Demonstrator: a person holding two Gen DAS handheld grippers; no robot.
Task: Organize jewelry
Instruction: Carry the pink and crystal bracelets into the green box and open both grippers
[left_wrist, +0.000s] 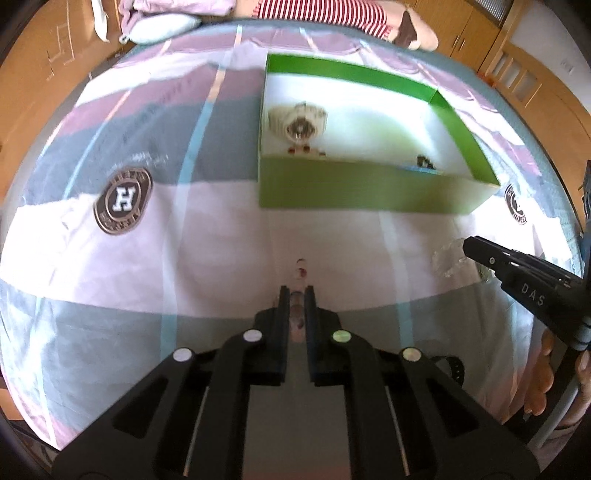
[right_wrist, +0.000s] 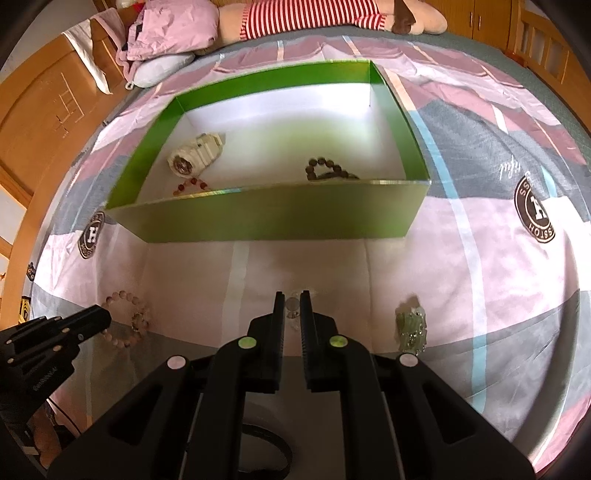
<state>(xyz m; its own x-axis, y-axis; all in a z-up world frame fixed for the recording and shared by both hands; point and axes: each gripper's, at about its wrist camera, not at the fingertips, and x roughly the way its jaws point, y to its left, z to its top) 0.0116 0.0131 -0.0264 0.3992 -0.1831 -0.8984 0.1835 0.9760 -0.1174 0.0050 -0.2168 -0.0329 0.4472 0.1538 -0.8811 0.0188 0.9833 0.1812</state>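
Left wrist view: left claw (left_wrist: 296, 291) pinched narrow on a pink bead bracelet (left_wrist: 301, 267) over the bed (left_wrist: 221, 240); right claw (right_wrist: 294, 300) nipped tight on a clear bead bracelet (right_wrist: 293, 305). Green box (right_wrist: 280, 218) ahead w/ cream watch (right_wrist: 195, 157), dark beads (right_wrist: 327, 170)

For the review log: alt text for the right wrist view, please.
The right gripper is shut on a clear bead bracelet on the bedspread before an open green box holding a cream watch and dark beads.
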